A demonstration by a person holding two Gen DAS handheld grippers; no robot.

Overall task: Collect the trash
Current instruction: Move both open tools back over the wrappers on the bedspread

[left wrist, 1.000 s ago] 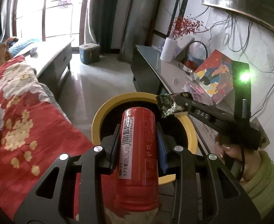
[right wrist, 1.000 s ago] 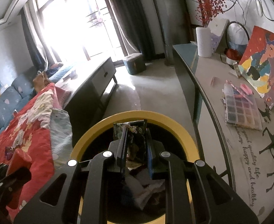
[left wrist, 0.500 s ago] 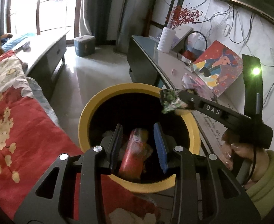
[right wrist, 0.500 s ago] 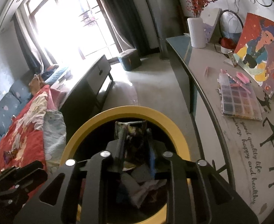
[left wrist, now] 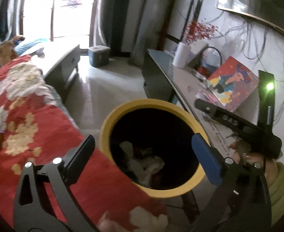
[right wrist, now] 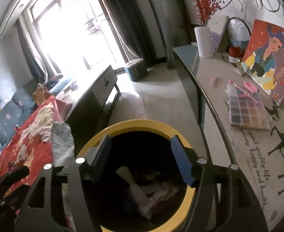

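A yellow-rimmed black bin stands on the floor between the sofa and a long table. Crumpled white and dark trash lies at its bottom. Over the bin's mouth my left gripper hangs with its jaws opening wide and nothing between them. My right gripper is also above the bin, jaws opening, nothing between its pads. From the left wrist view the right gripper shows as a black arm at the bin's right, held by a hand in a green sleeve.
A red flowered blanket covers the sofa left of the bin. The long table on the right carries a bead box, a painting and a white vase. A low cabinet and bare floor lie beyond.
The red can left my left gripper and fell into the bin; those jaws spread wide. My right gripper let go of the dark wrapper, which dropped in, and its jaws parted.
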